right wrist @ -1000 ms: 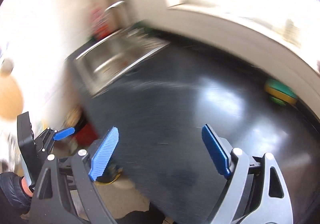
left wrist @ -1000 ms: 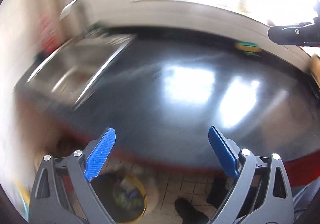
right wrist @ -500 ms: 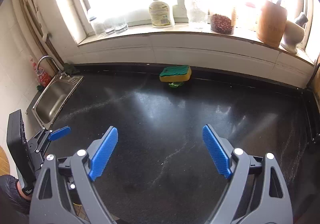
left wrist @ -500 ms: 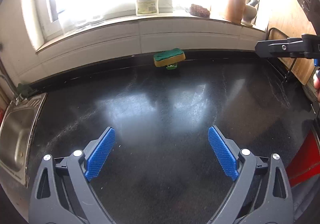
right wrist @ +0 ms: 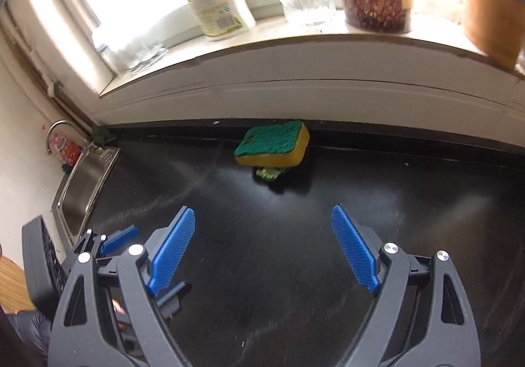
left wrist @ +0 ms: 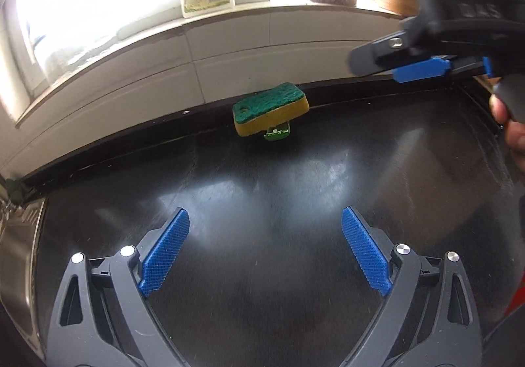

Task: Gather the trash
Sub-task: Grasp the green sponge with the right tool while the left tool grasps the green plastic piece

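On the glossy black countertop [left wrist: 262, 268], my wide-open left gripper [left wrist: 264, 249] and right gripper [right wrist: 262, 249] faced the yellow-and-green rectangular sponge [left wrist: 270, 108], well ahead, atop a small green scrap [right wrist: 268, 173].

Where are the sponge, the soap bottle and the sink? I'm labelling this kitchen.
sponge [right wrist: 274, 140], right wrist view, on its green scouring top.
soap bottle [right wrist: 216, 8], right wrist view, on its labelled body.
sink [right wrist: 82, 193], right wrist view, on the steel basin wall.
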